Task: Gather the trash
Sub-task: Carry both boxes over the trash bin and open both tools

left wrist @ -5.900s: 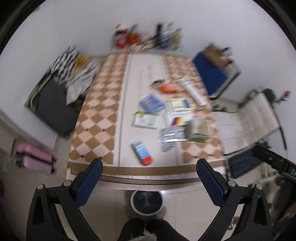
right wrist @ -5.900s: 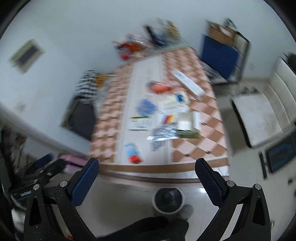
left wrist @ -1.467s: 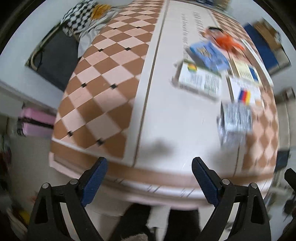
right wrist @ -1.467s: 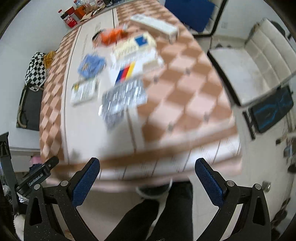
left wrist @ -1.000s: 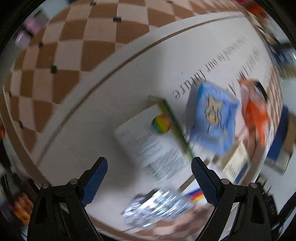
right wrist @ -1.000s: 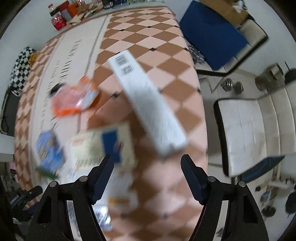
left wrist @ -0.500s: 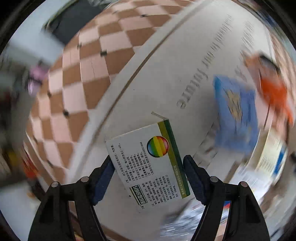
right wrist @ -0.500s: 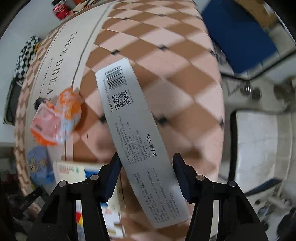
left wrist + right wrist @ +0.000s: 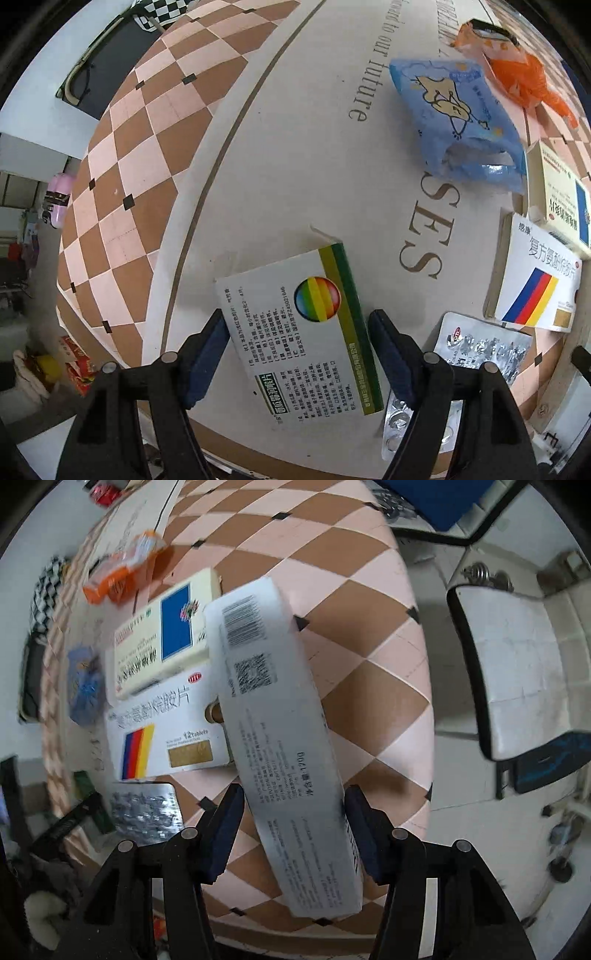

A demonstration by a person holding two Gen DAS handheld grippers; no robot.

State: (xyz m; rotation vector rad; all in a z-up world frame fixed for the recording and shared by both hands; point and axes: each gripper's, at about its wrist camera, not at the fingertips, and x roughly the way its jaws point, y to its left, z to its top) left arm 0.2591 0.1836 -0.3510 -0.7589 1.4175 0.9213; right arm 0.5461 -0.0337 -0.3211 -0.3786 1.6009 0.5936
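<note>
Now we are looking straight down over the table [image 9: 277, 147], and both tools are working at once. Our left gripper [image 9: 295, 325] is straddling the rainbow box [image 9: 288, 354], which is lying flat on the pale lettered strip. Its jaws have just been closing, the box is sitting between them, and the blue pads are pressing against its two long sides, so we are calling that a grasp. Ahead of those jaws and off to their right, a blue pouch [image 9: 454, 114] is lying open-mouthed, with an orange wrapper [image 9: 517, 70] just beyond it. Right of the jaws, a blister sheet [image 9: 480, 350] is lying close beside the outer finger, and past it a striped box [image 9: 535, 284] is sitting beside a cream box [image 9: 557, 199].

Over on the other side, our right gripper [image 9: 293, 801] is coming across a little blurred, yet the picture is clear enough. Its jaws have just been closing too, and the long box [image 9: 273, 701] is running between them, barcode end pointing away from us. Both pads are meeting its narrow sides, so we are clamping it. It is lying on the checkered part, its far end overlapping the boxes to the left of the jaws. Well to the right of the jaws, off the table, a chair [image 9: 517, 664] is standing.
</note>
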